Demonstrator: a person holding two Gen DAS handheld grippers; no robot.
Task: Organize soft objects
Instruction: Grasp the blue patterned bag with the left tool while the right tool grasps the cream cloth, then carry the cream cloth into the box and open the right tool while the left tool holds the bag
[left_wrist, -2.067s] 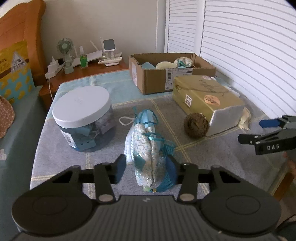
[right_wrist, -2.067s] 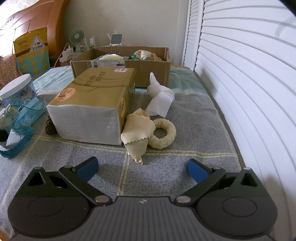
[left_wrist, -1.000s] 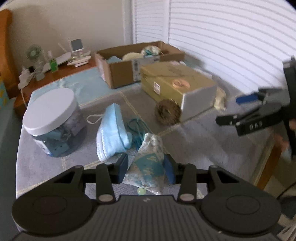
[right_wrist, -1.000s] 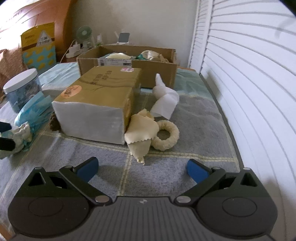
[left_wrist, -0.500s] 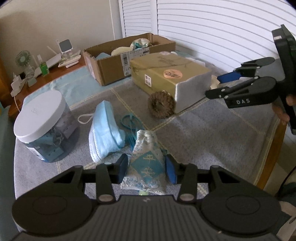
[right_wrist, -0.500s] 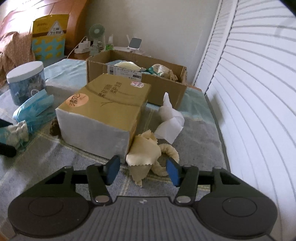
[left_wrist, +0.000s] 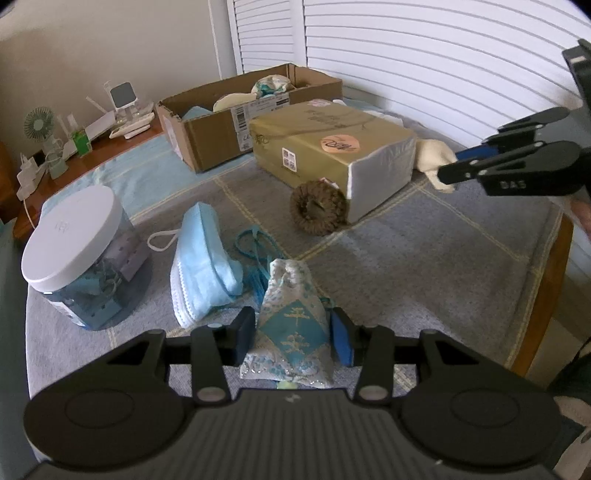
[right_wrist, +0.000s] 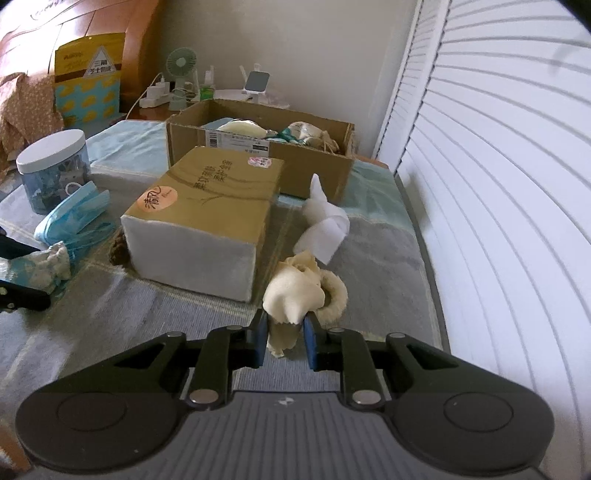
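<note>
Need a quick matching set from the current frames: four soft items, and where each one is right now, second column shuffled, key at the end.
1. blue sachet
2. cream cloth
3. face mask
4. brown scrunchie

A. against the tissue pack
B. in the right gripper
C. beside the lidded jar
D. in the left gripper

Pairs: 1-D, 2-B, 3-C, 4-A

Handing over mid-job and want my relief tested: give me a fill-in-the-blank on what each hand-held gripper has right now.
1. The left hand-held gripper is shut on the ____ pouch.
2. The right hand-held gripper pinches a ____ cloth.
3. The brown fluffy ring leans against the ____ box.

Missing words: blue patterned; cream; gold
</note>
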